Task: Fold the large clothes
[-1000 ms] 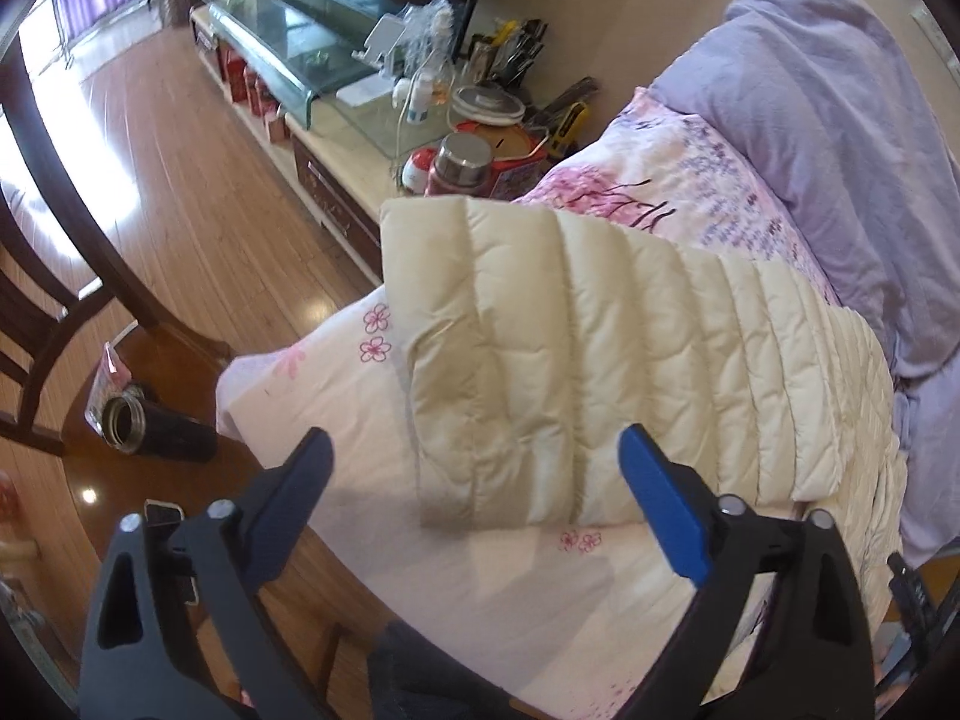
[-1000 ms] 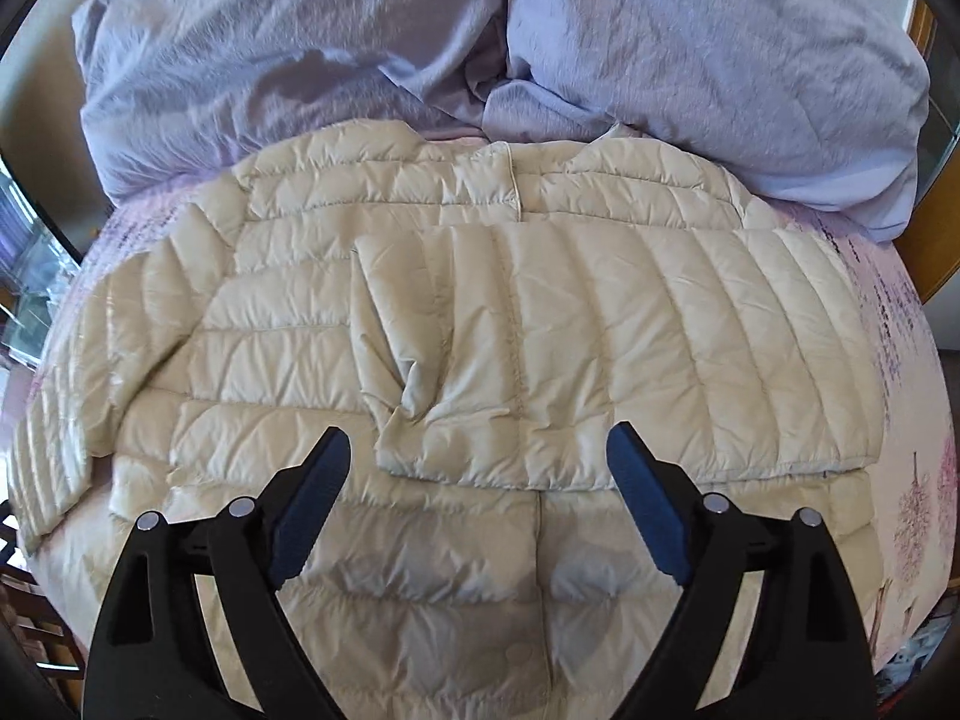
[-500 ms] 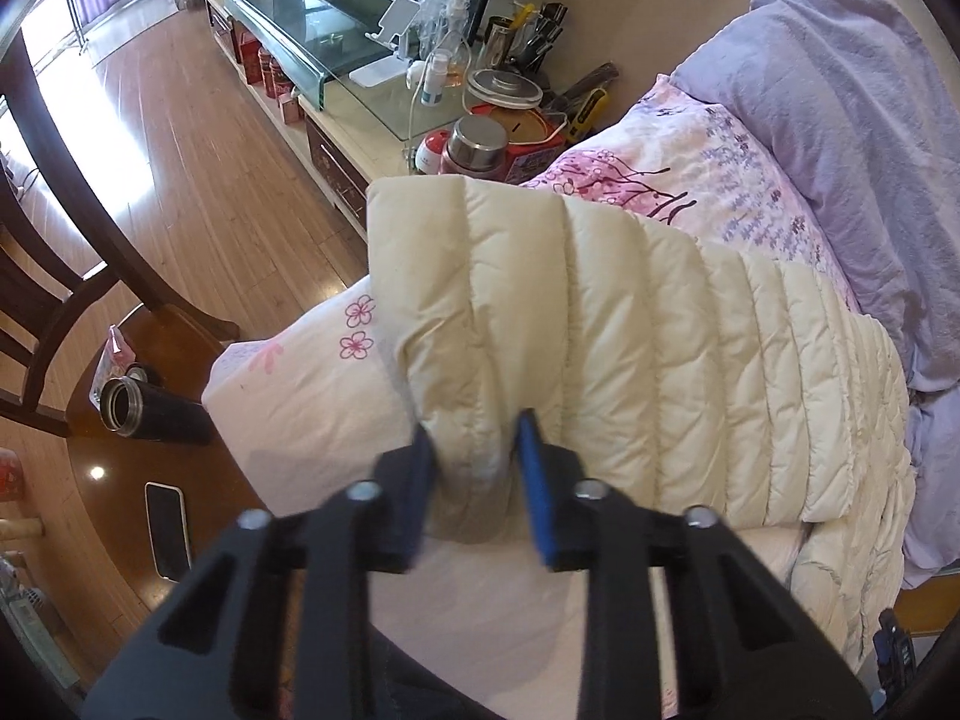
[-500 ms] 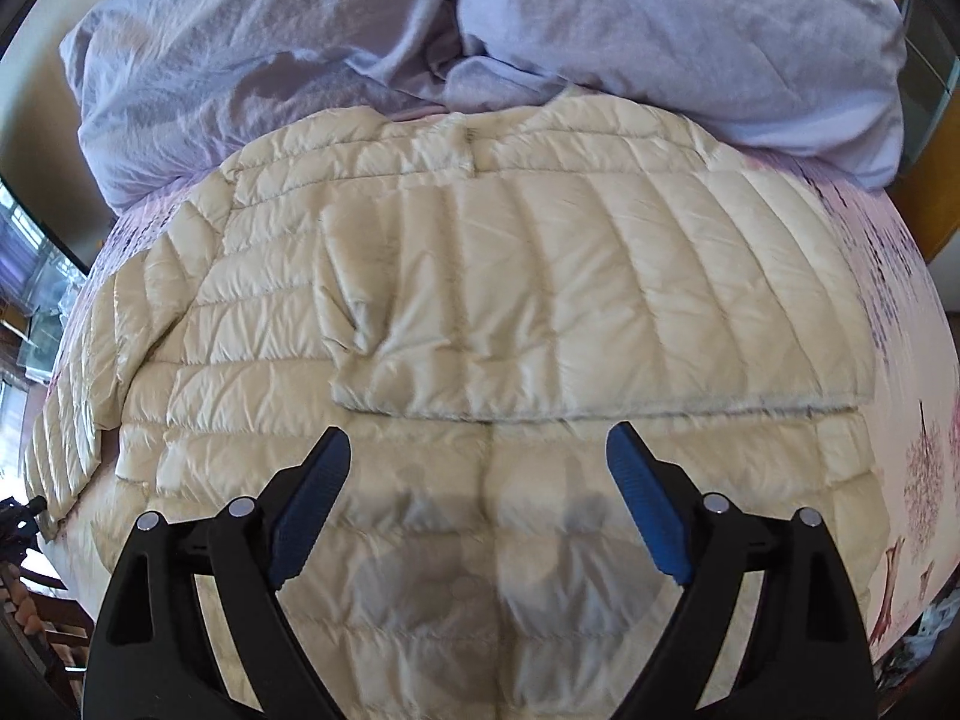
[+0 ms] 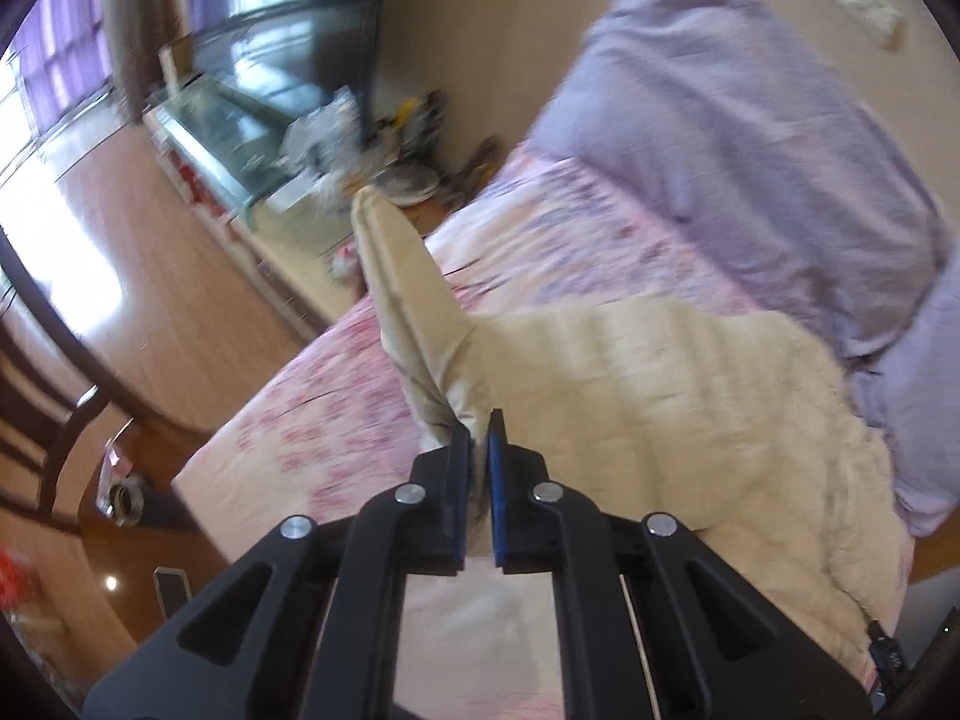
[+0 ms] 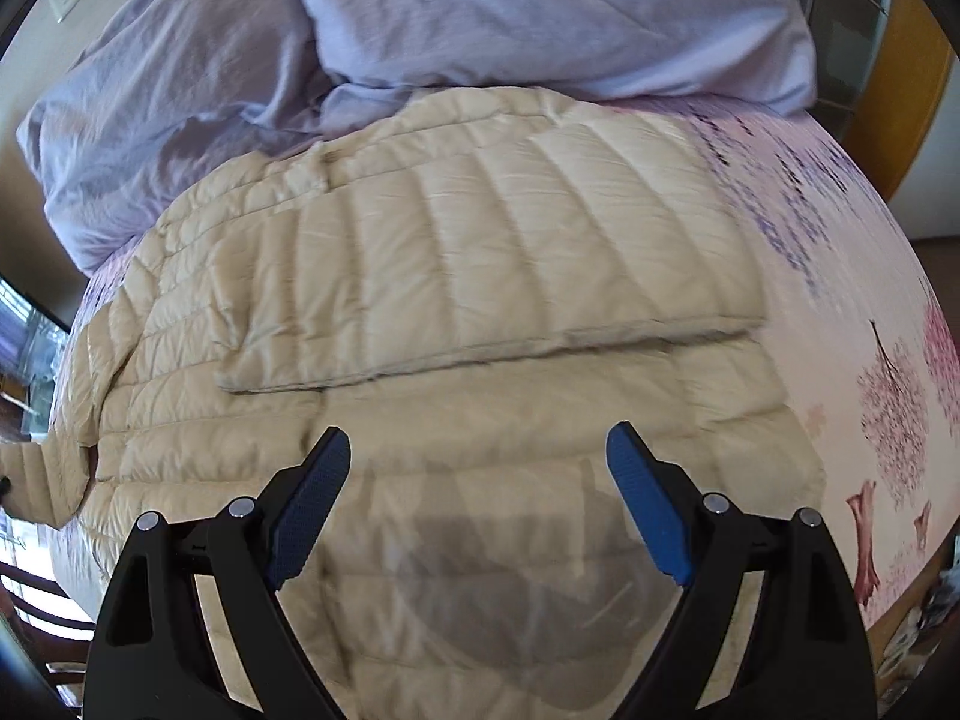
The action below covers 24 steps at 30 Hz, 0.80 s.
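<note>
- The jacket is a cream quilted down garment lying spread across the bed, with its upper end against the lavender duvet at the head of the bed.
- One sleeve is already folded flat across the body of the jacket; its lower edge runs straight across the middle panel.
- The other sleeve is lifted off the bed near the bed's side edge. It rises as a narrow tapered strip, and the left wrist view is motion-blurred.
- The left claw is closed on the end of that raised sleeve; fabric shows pinched between the blue pads.
- The right claw is spread wide and holds nothing. It hovers above the lower part of the jacket near the foot-side edge of the bed; contact with the fabric cannot be confirmed.
- Step in hand, as judged: folding the second sleeve inward over the body.
- The next move calls for carrying the sleeve across the jacket, laying it flat on or beside the folded sleeve, then releasing.
- The puffy filling is likely to spring back; pressing the fold flat may be needed.
- A floral sheet covers the bed beneath the jacket.
</note>
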### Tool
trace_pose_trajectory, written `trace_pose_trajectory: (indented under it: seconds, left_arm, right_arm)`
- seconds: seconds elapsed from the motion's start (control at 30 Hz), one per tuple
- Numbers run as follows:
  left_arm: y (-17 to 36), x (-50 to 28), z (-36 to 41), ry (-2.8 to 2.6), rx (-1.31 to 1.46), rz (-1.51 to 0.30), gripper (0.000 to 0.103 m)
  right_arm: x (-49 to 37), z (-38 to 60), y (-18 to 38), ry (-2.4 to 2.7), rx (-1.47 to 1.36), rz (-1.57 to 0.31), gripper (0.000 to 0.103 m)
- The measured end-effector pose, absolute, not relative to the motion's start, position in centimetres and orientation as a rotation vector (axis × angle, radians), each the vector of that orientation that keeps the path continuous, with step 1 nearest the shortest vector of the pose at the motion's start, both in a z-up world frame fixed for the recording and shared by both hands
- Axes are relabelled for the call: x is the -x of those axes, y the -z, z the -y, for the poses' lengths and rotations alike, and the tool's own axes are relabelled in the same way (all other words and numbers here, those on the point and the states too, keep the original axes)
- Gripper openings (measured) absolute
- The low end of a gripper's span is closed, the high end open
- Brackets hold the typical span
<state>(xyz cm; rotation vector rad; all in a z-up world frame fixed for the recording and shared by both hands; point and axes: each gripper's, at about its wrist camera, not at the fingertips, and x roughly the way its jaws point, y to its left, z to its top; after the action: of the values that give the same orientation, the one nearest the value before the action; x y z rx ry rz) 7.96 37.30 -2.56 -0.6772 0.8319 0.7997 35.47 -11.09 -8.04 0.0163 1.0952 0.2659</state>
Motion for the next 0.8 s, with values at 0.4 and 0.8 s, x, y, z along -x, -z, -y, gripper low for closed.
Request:
trace_pose_trajectory:
  seconds: [0.4, 0.8]
  left_arm:
    - [-3.4, -20.7, -25.9, -0.501, 0.488, -0.795, 0.0]
    - [1.2, -22.3, -25.0, -0.583, 0.449, -0.936, 0.026]
  right_arm:
    - [-36.1, 18.1, 8.6, -0.216, -0.073, -1.098, 0.089]
    - [-37.0, 22.0, 9.7, -0.181, -0.103, -1.143, 0.089]
